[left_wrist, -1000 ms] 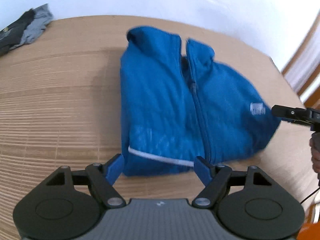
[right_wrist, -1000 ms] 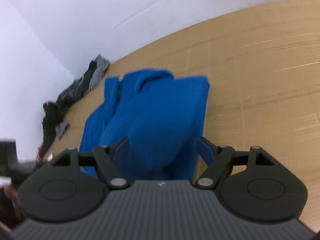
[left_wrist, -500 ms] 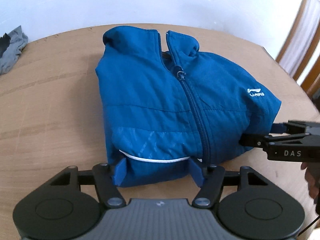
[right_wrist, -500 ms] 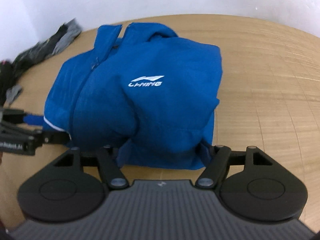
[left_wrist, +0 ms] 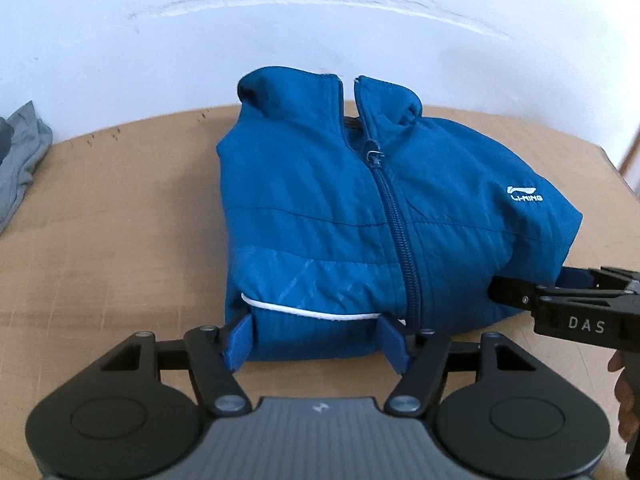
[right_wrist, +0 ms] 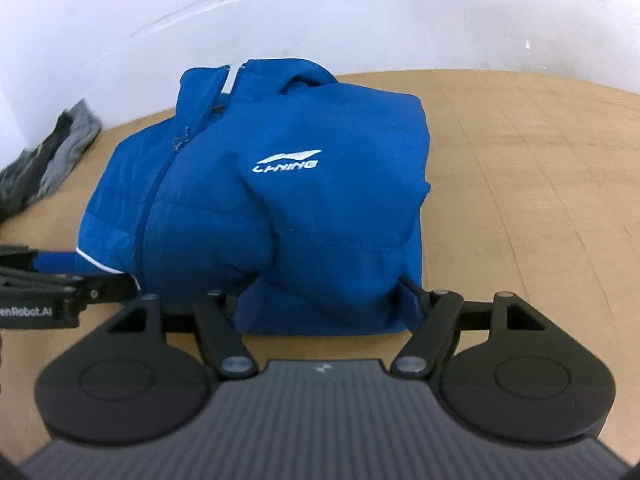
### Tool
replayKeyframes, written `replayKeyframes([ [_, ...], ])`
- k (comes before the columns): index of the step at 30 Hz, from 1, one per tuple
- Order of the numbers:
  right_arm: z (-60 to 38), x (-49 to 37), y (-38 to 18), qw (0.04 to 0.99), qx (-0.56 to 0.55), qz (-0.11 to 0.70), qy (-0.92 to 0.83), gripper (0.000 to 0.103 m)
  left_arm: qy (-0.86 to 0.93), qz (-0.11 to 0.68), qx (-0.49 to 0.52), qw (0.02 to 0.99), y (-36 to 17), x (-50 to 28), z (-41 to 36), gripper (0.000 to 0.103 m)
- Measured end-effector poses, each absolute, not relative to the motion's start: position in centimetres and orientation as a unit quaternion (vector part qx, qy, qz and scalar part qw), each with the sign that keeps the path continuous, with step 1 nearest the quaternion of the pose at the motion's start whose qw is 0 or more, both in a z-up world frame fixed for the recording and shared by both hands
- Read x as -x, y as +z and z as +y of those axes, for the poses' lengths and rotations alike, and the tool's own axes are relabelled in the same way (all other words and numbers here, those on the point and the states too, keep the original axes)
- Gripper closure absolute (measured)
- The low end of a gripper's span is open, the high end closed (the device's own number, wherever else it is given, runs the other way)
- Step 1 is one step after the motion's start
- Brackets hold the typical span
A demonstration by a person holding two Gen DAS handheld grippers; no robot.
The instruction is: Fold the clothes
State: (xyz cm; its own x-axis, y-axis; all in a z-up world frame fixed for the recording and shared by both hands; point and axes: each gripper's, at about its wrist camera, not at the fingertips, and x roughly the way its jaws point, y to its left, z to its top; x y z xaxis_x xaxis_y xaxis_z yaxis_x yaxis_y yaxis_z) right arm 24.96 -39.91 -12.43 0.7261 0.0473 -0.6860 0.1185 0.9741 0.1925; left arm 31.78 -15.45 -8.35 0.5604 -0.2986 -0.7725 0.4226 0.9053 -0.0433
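A folded blue zip jacket [left_wrist: 320,220] with a white logo lies on the wooden table [left_wrist: 100,240], collar toward the wall. My left gripper [left_wrist: 316,342] has its blue pads dug into the jacket's near left hem, with fabric filling the gap between them. In the right wrist view, my right gripper [right_wrist: 328,304] squeezes the jacket [right_wrist: 300,208] at its near right corner the same way. Each gripper also shows from the side in the other's view: the right one [left_wrist: 560,304] and the left one [right_wrist: 80,276].
A heap of grey and dark clothes [right_wrist: 60,160] lies at the far left by the white wall [left_wrist: 320,32], and its grey edge [left_wrist: 20,172] shows in the left view. The table's right edge [left_wrist: 616,168] is close. A person's hand [left_wrist: 624,400] holds the right gripper.
Both grippers came up to the jacket's near edge and narrowed on it. The jacket has since slid with them across the table toward the wall, which now stands much closer.
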Motion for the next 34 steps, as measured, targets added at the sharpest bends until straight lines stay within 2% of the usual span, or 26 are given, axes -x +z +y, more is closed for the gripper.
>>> replayKeyframes([
  [5,-40.2,-27.2,-12.0,0.923,-0.112,0.365,-0.040,0.031,-0.181,0.425,-0.062,0.884,-8.2,-33.3,-17.5,0.035],
  [10,-40.0,-23.8,-11.2,0.917,-0.140,0.367,-0.072,0.030,-0.175,0.412,-0.049,0.893,-7.2,-31.6,-17.7,0.031],
  [22,-35.9,-11.1,-6.5,0.922,-0.145,0.352,-0.073,0.030,-0.213,0.380,-0.033,0.900,-0.5,-19.4,-15.7,0.014],
  [27,-32.6,-6.7,-4.4,0.930,-0.120,0.344,-0.051,0.030,-0.216,0.375,-0.050,0.900,0.6,-14.6,-14.6,0.011],
  [34,-30.1,-2.9,-4.1,0.928,-0.132,0.344,-0.052,0.030,-0.190,0.370,-0.012,0.909,2.0,-9.7,-11.0,0.012],
])
